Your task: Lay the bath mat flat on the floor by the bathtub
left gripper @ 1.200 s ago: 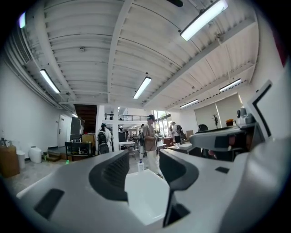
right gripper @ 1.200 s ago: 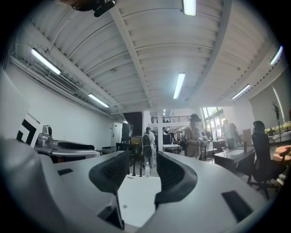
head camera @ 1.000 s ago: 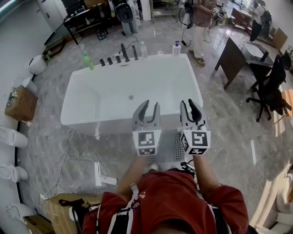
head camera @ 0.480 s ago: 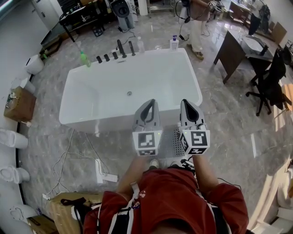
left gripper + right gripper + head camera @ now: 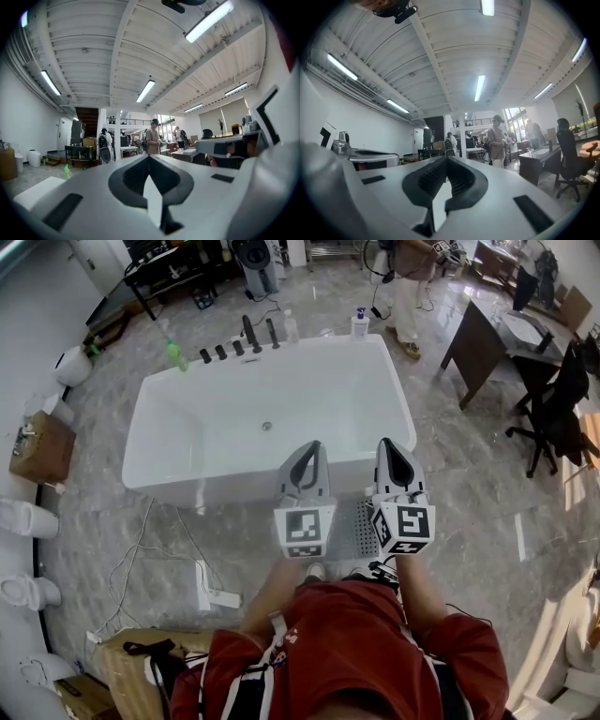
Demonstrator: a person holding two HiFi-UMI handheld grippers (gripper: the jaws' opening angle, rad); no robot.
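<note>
A white bathtub (image 5: 187,409) fills the middle of the head view. On the floor just in front of its near side lies a grey perforated bath mat (image 5: 362,532), mostly hidden behind my grippers. My left gripper (image 5: 308,448) and right gripper (image 5: 389,444) are held side by side above the tub's near rim, both shut with nothing between the jaws. In the left gripper view the left gripper (image 5: 149,157) points level across the room, pads together. The right gripper (image 5: 447,159) does the same in its own view.
Black taps (image 5: 248,338), a green bottle (image 5: 174,356) and a white pump bottle (image 5: 360,324) stand on the tub's far rim. A power strip with cables (image 5: 211,596) lies at the left. A person (image 5: 403,277), a dark desk (image 5: 483,343) and an office chair (image 5: 553,418) are beyond.
Both grippers' jaws stood open a second ago and have closed on nothing. They stay side by side over the tub's near rim.
</note>
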